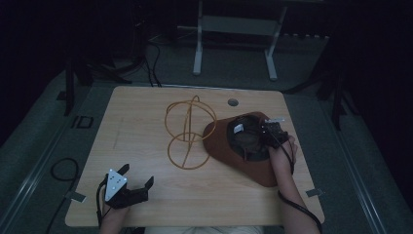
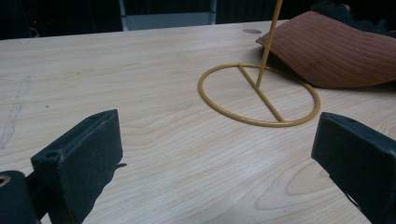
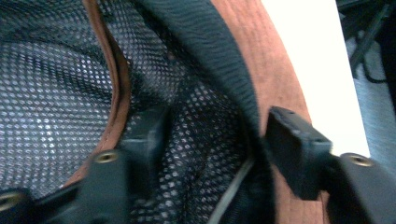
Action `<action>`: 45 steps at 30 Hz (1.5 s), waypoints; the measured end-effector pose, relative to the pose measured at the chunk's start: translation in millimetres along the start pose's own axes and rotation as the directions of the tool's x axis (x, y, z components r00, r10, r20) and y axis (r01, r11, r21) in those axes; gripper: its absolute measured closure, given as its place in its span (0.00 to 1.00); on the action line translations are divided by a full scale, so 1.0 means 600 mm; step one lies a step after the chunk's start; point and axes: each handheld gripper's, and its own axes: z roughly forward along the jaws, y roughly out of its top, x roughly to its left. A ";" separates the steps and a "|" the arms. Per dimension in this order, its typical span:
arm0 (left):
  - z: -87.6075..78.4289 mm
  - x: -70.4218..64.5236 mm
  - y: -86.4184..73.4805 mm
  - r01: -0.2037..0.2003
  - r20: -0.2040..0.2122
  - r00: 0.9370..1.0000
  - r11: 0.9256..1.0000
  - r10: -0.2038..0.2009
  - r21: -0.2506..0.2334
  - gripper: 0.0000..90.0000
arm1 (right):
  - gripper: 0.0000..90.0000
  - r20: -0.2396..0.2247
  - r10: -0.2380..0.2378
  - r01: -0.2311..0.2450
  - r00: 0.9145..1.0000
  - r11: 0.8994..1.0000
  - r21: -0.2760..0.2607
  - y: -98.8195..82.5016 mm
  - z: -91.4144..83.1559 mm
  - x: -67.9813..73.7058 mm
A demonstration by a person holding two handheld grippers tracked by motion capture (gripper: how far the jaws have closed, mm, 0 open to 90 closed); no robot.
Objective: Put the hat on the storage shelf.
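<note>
A brown hat (image 1: 219, 141) lies upside down at the right of the wooden table (image 1: 136, 122), showing its black mesh lining (image 3: 51, 93) and black inner band (image 3: 219, 51). My right gripper (image 1: 260, 132) reaches into the hat at its far right rim. In the right gripper view its jaws (image 3: 217, 126) straddle the band, one inside on the mesh and one outside on the brown brim (image 3: 275, 70), with a wide gap between them. A yellow wire stand (image 1: 187, 141) rises just left of the hat (image 2: 336, 51). My left gripper (image 1: 138, 174) rests open near the front left edge, facing the stand (image 2: 261, 93).
A round cable hole (image 1: 233, 102) sits near the table's far edge. A white frame's legs (image 1: 197, 53) stand on the floor behind the table. A black cable (image 1: 63, 170) loops on the floor at the left. Bare wood lies between my left gripper (image 2: 215, 154) and the stand.
</note>
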 end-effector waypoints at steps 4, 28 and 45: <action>0.000 0.001 0.000 0.005 0.000 1.000 1.000 -0.005 -0.002 0.03 | 0.83 0.061 -0.019 0.019 0.998 1.000 -0.004 -0.004 -0.002 -0.007; -0.008 -0.034 0.031 -0.058 0.057 0.997 0.998 0.056 0.029 0.03 | 0.93 -0.021 0.031 -0.037 0.999 0.935 -0.354 0.015 -0.178 -0.063; -0.020 -0.128 0.194 -0.126 0.178 0.973 0.984 0.147 -0.123 0.07 | 0.93 -0.103 0.012 -0.062 0.995 0.867 -0.495 -0.018 -0.301 -0.086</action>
